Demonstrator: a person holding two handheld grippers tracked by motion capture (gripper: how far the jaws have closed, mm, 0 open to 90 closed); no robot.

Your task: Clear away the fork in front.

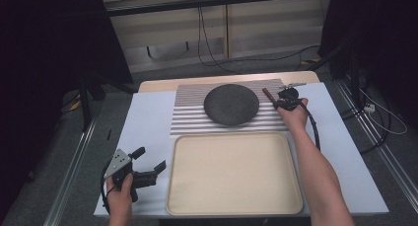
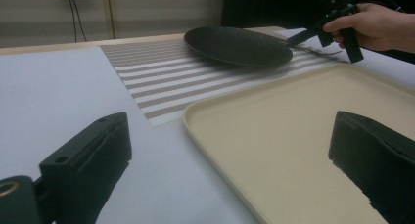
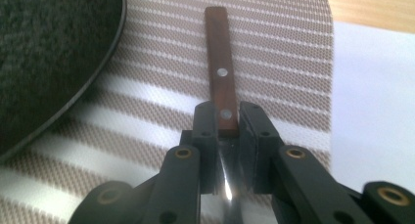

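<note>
High view: overhead, facing forward-down on worktop (image 1: 148, 117). Gripper views: low, close. All share black plate (image 1: 231, 104), striped mat (image 2: 161, 77).

My right tongs (image 3: 227, 136) are clamped on a knife (image 3: 220, 77) where its brown wooden handle, two pale rivets showing, meets the shiny blade. Handle points away from me over the striped woven placemat (image 3: 274, 43). Dark round plate (image 3: 44, 53) lies on the mat at left. White table (image 3: 377, 111) at right.

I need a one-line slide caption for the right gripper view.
Right gripper shut on a wooden-handled knife over the striped placemat, beside the dark plate.
</note>
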